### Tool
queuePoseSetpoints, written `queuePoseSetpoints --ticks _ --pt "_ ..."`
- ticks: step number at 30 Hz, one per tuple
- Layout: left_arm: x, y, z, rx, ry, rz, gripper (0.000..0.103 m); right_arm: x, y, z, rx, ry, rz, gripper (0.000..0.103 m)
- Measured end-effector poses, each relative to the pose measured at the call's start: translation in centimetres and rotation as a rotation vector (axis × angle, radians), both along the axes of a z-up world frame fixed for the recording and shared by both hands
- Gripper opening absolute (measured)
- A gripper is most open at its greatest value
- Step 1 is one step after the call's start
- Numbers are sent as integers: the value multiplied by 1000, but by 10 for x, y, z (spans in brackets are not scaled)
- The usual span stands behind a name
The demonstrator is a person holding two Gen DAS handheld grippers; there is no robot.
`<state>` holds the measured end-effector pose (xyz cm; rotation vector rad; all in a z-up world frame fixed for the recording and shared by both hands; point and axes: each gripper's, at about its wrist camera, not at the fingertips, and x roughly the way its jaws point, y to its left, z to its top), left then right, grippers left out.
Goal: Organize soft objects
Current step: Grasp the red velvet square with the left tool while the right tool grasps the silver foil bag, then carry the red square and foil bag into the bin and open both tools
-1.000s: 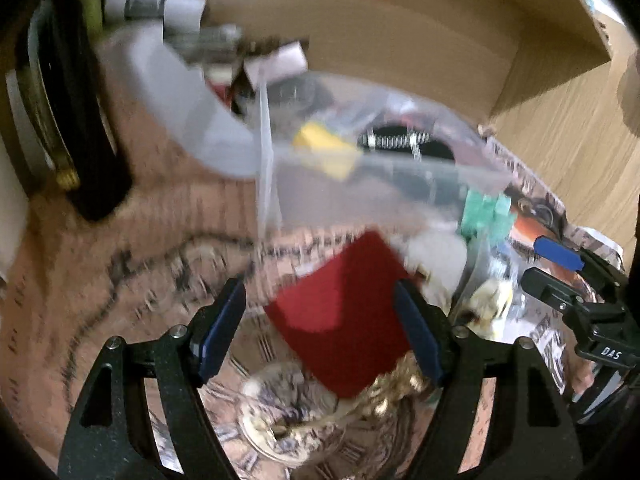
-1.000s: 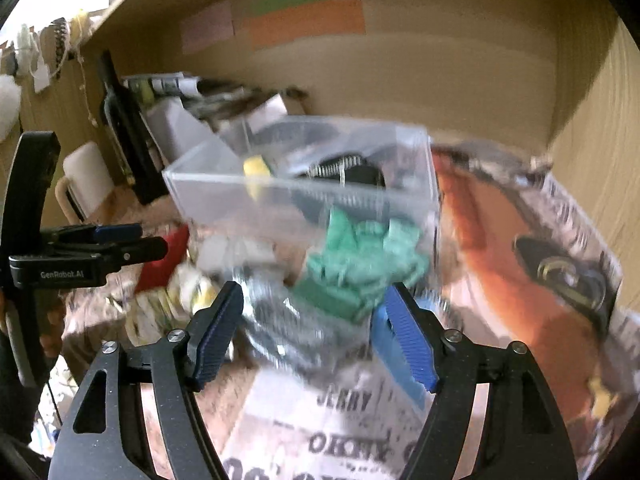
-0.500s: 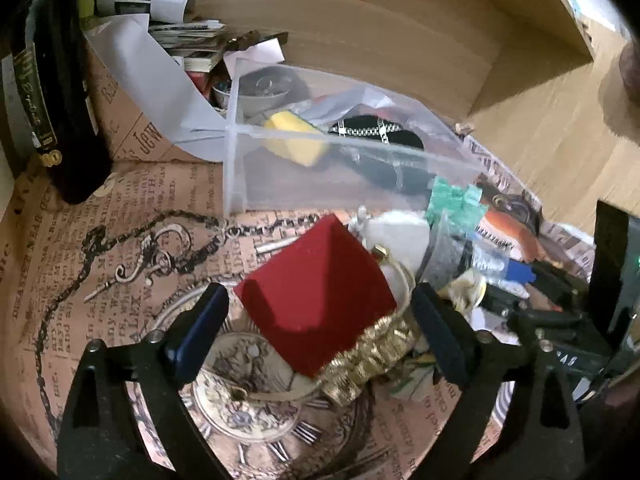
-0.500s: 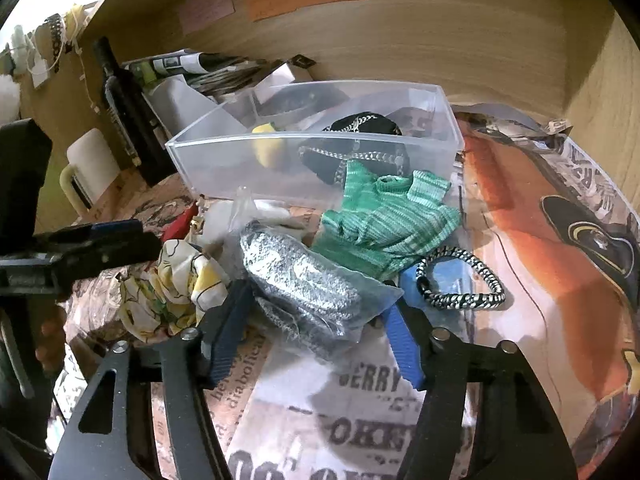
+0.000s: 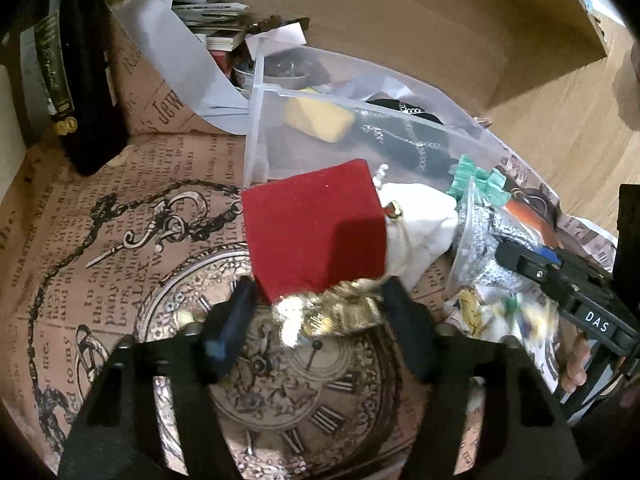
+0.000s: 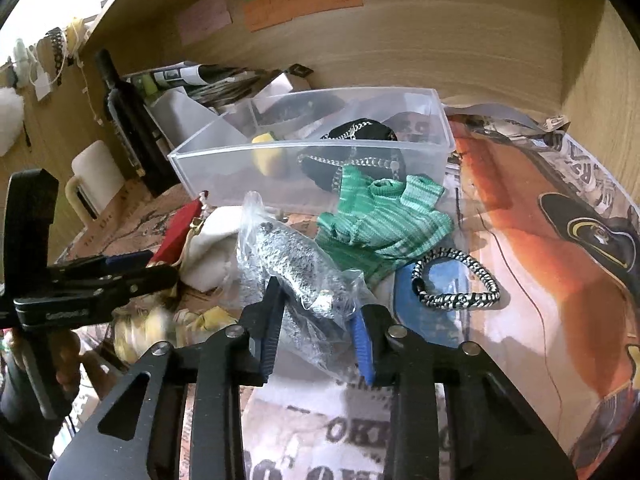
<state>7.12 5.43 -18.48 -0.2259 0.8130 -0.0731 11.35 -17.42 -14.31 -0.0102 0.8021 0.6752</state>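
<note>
Red pouch: While it lies on the bench just before the clear bin [image 5: 360, 128], the red pouch [image 5: 316, 228] looks soft, light — best pinched at its gold trim [image 5: 332, 314].
Left gripper [image 5: 320, 320]: fingers have just been closing, now on that trim.
Right gripper [image 6: 316, 320]: fingers just closing, pinching the bagged silver fabric [image 6: 296, 268] — slippery plastic.
Green knit [image 6: 384, 220]: beside the bin.

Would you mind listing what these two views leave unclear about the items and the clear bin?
- Left wrist view: the gold trim of the red pouch is smeared by blur, so whether the left gripper presses it is unclear.
- Right wrist view: the silver item is wrapped in a crinkled plastic bag; its identity is unreadable.
- Both views: the clear bin has frosted walls veiling the yellow object.
</note>
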Motion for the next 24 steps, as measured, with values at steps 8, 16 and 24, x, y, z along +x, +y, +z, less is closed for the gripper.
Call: queuePoseSetpoints --ticks 8,16,24 --pt "-7 4 7 -9 -35 8 30 -6 -7 11 7 -39 -15 25" --pt "-21 13 33 -13 -115 50 28 -12 -16 36 42 -120 -36 25" --pt "-17 13 75 -9 -232 64 28 -5 -16 71 82 -237 -61 25"
